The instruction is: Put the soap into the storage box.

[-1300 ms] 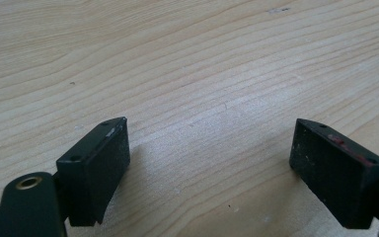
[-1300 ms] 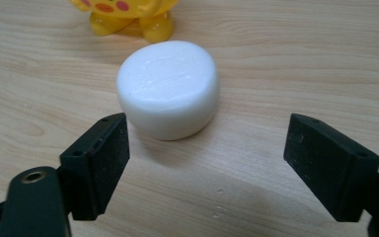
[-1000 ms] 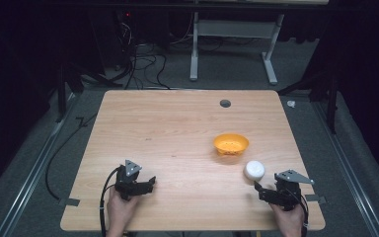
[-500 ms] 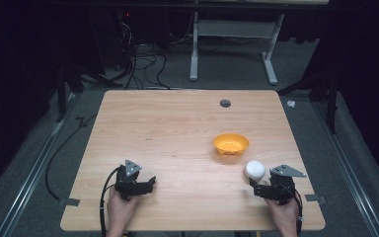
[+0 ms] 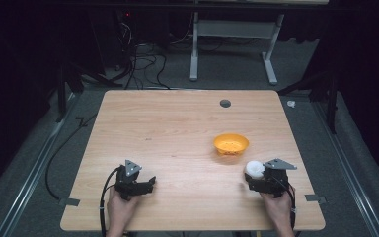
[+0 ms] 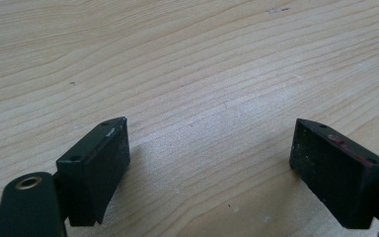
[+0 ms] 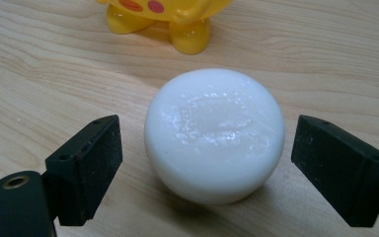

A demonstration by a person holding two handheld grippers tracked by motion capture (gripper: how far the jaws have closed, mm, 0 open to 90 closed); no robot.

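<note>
The white puck-shaped piece (image 7: 214, 134) lies flat on the wooden counter (image 5: 177, 128), just on the person's side of the yellow bowl (image 5: 231, 143) and slightly to its right. The right tool (image 5: 254, 178) sits low on the counter behind the piece, its jaws having just been opening; they now stand wide, with the piece between them and a gap on either side, so nothing is gripped. In the right gripper view the bowl's yellow feet stand close beyond the piece. The left tool (image 5: 147, 184) rests well to the left of the bowl, near the counter's front edge, its jaws spread wide over bare wood with nothing between them.
</note>
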